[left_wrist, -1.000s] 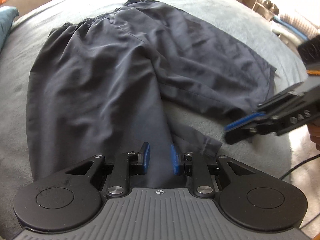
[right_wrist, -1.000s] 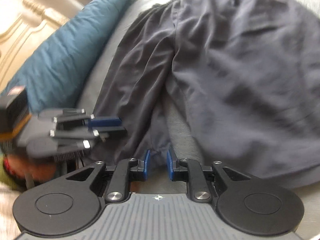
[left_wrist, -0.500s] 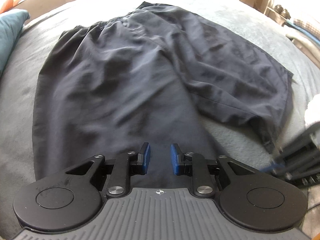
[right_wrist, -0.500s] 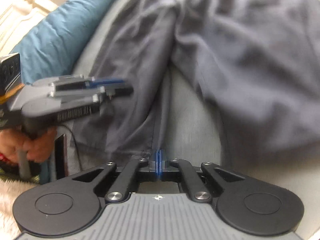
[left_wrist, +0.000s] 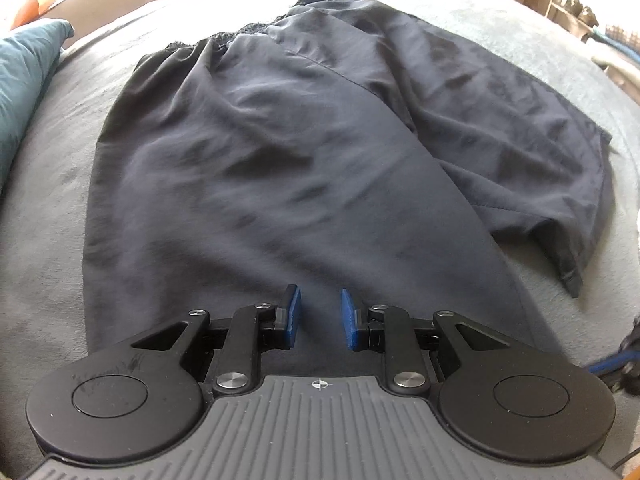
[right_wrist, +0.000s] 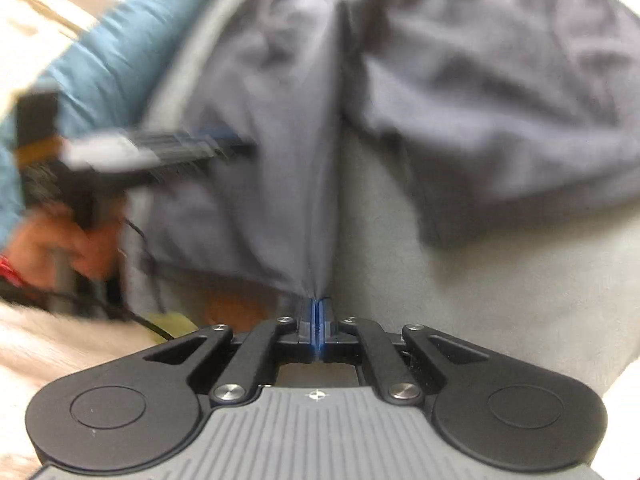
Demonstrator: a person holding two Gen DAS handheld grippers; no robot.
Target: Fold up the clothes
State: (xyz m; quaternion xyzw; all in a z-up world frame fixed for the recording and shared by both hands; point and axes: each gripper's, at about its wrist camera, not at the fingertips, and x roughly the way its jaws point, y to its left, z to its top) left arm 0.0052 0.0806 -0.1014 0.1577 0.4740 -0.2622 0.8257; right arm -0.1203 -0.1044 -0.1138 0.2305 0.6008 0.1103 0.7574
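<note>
From my left wrist camera, the left tool [left_wrist: 318,316] hangs low over the near hem of a pair of dark navy shorts [left_wrist: 280,152], its blue pads [left_wrist: 294,314] spread apart with nothing between them. The shorts lie flat on a grey bed [left_wrist: 48,220], long axis running away from me, the gathered waistband [left_wrist: 248,32] at the far end and both leg openings toward the camera; the right-hand leg splays off to the side with its hem corner curled up. A teal pillow [left_wrist: 22,76] sits at the left edge of the bed. I can read no writing anywhere. From my right wrist camera, blurred by motion, the right tool [right_wrist: 317,320] is clamped on a pinched corner of the shorts [right_wrist: 296,140], and the cloth runs up from the pads in a taut ridge. A hand [right_wrist: 52,248] grips the left tool [right_wrist: 224,142] at the left, beside the pillow [right_wrist: 132,56].
</note>
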